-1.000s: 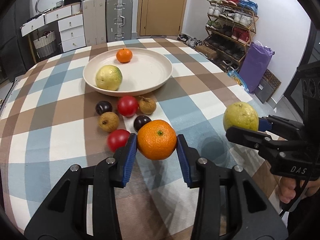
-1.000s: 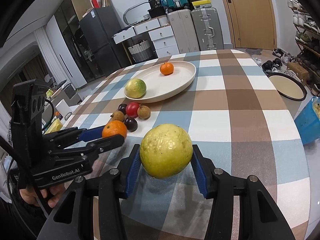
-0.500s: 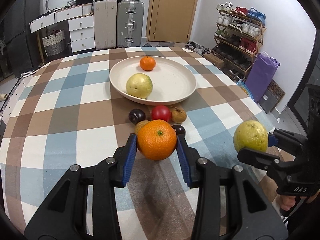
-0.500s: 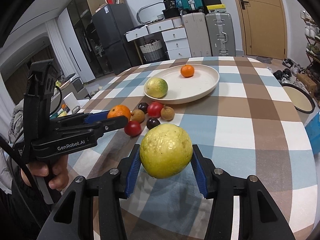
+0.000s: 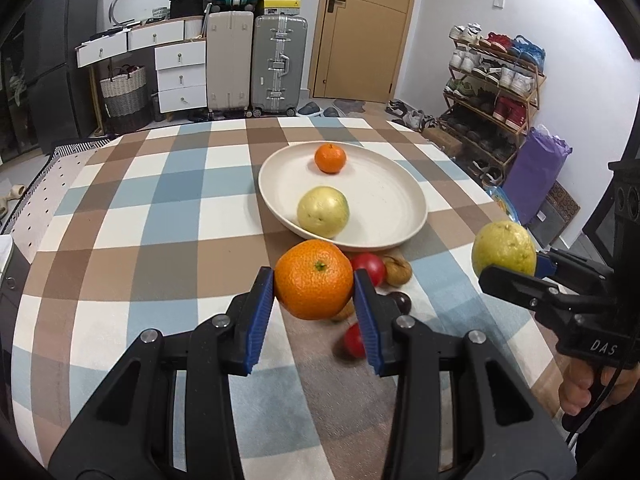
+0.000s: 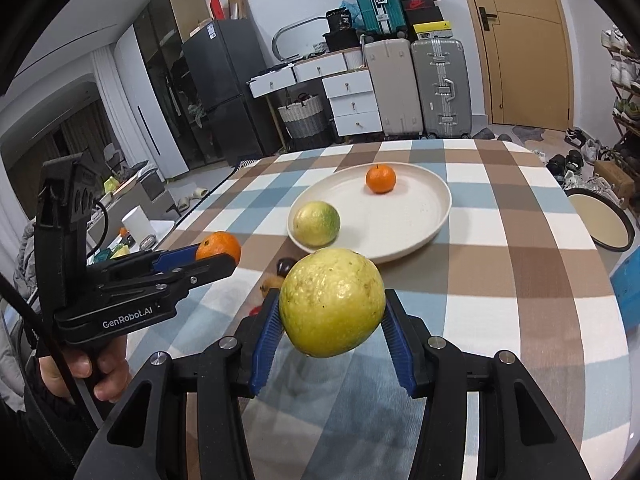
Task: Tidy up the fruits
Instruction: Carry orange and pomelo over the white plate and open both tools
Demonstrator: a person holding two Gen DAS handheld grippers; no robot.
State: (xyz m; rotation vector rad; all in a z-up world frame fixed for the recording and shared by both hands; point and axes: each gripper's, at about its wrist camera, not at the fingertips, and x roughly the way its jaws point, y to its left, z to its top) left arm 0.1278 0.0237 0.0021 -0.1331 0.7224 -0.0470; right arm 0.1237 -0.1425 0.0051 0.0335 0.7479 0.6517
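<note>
My left gripper (image 5: pixel 314 284) is shut on a large orange (image 5: pixel 314 278) and holds it above the table, short of the white plate (image 5: pixel 396 220). My right gripper (image 6: pixel 330 312) is shut on a yellow-green guava (image 6: pixel 332 300), also in the air; it shows in the left wrist view (image 5: pixel 504 248) to the right. The plate holds a small orange (image 5: pixel 330 157) and a second guava (image 5: pixel 323 212). Small fruits lie on the cloth before the plate: a red one (image 5: pixel 370 268), a brown one (image 5: pixel 396 270), a dark plum (image 5: pixel 402 302), another red one (image 5: pixel 354 340).
The round table has a checked cloth (image 5: pixel 160 216). Its right edge drops to the floor near a purple bag (image 5: pixel 536 172) and a shoe rack (image 5: pixel 492 96). Suitcases (image 5: pixel 280 64) and drawers stand behind the table.
Both grippers have risen and moved toward the plate with their fruits. The small fruits now lie under and behind the held orange.
</note>
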